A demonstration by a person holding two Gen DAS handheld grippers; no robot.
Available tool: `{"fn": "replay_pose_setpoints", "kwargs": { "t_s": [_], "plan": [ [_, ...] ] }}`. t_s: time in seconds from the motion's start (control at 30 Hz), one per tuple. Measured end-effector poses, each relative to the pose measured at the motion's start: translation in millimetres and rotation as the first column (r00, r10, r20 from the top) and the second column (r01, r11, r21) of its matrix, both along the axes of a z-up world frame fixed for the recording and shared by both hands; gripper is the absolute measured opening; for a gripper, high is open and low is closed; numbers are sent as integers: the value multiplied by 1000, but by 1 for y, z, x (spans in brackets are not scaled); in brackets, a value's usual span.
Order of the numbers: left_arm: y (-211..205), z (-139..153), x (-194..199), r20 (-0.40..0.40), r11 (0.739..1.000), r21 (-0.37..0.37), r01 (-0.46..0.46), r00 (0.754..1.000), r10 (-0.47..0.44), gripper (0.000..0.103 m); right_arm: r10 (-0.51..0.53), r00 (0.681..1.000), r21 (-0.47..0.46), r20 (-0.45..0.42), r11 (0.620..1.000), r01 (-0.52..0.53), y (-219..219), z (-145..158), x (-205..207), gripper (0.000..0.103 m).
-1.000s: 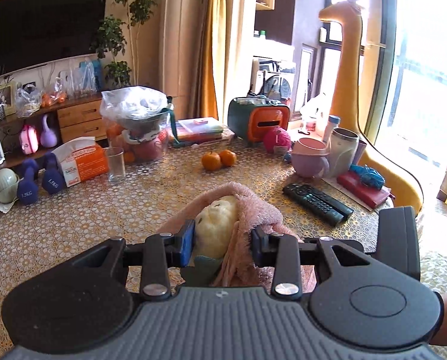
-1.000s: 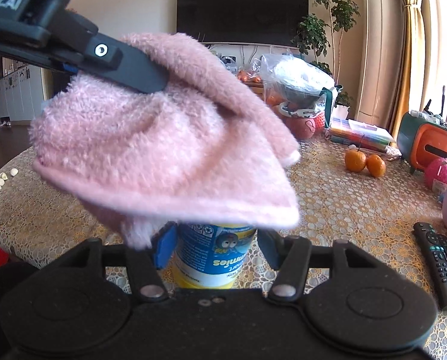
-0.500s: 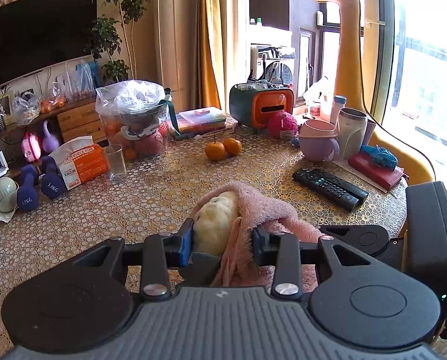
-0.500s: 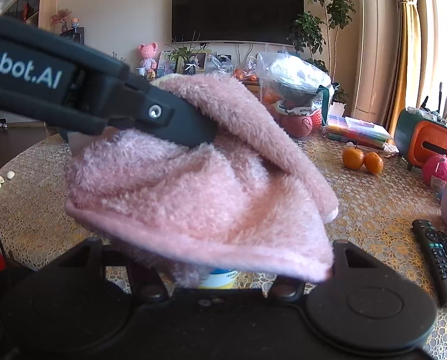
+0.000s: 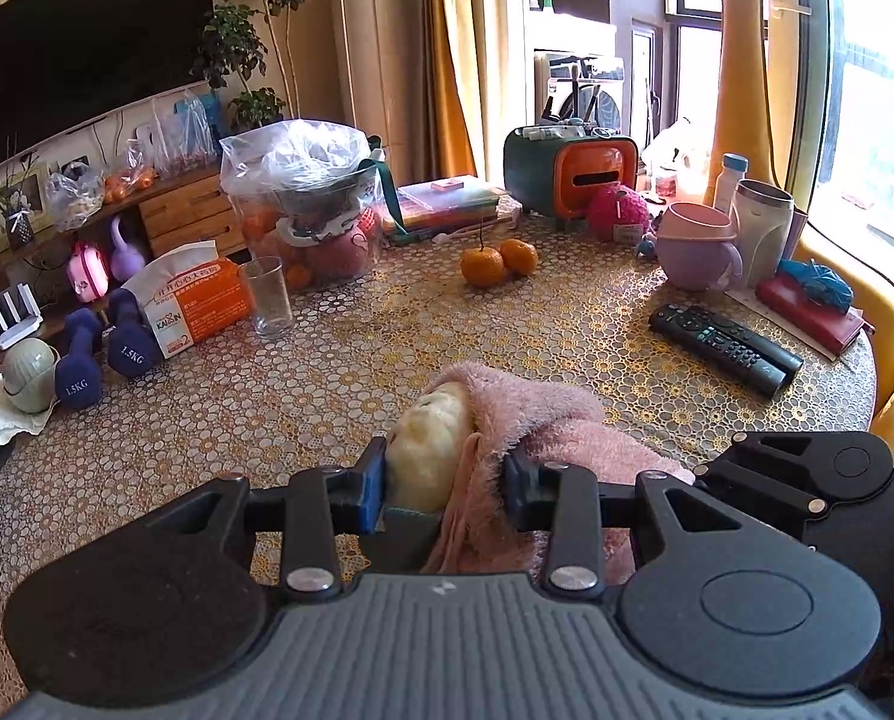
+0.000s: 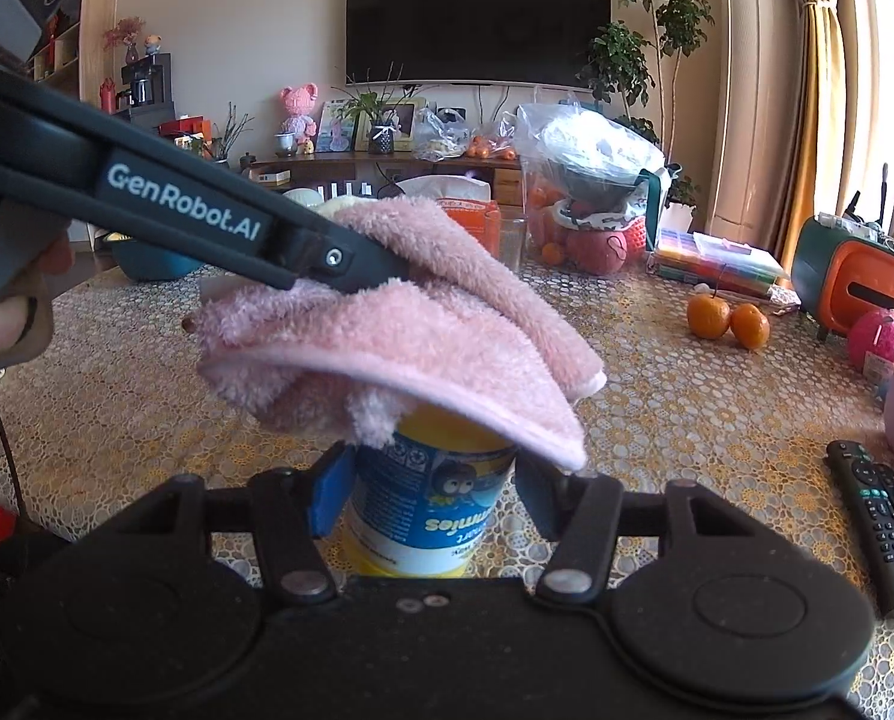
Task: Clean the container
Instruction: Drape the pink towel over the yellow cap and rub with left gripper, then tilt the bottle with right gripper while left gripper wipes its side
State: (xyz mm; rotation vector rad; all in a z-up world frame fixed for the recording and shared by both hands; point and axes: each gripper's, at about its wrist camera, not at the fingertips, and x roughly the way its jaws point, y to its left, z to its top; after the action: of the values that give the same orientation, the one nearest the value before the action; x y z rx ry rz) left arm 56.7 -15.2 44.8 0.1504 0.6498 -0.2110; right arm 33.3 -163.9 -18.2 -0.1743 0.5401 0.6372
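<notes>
While the right gripper clamps the container between its two blue-padded fingers, we read little on the wrapper: the print stands upside down, and only the fragment "mies" and a cartoon face with big eyes come through; the smaller lines are too fine to read. The container is a yellow, blue and white cup, standing on the table directly between the jaws, and its rim is hidden under the pink cloth that drapes over it from above.

The left gripper is closed on that cloth, which bulges forward out of its jaws with a pale yellowish patch on the left side; we cannot tell whether this is the cloth's other face or something wrapped in it. In the right wrist view the finger of the left gripper reaches in from the left above the jaws, printed "GenRobot.AI", and the person's hand behind it is cut off by the frame edge.

Ahead and left of the left jaws we read "1.5KG" on two blue dumbbells and "KALASIN" on an orange tissue pack, whose other characters are illegible. Ahead and right lies a black remote, its button markings too small to read.
</notes>
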Motion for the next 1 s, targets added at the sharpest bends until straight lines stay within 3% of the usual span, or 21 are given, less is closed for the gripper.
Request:
{"fn": "replay_pose_setpoints", "kwargs": {
  "t_s": [0.43,0.6,0.87,1.0],
  "plan": [
    [6,-38,36,-104,999,43,-34,994,38,36,-11,999,51,-31,999,12,-12,-2,9,58],
    [3,-63,39,-156,995,104,-10,987,26,36,-19,996,114,-82,993,28,-26,-3,18,58],
    [-12,-70,34,-126,985,170,16,992,6,36,-44,985,228,-167,970,82,-48,-9,31,58],
    [-7,-64,32,-121,989,147,-7,992,25,37,-61,969,306,-240,943,135,-64,-14,39,58]
  ]
}}
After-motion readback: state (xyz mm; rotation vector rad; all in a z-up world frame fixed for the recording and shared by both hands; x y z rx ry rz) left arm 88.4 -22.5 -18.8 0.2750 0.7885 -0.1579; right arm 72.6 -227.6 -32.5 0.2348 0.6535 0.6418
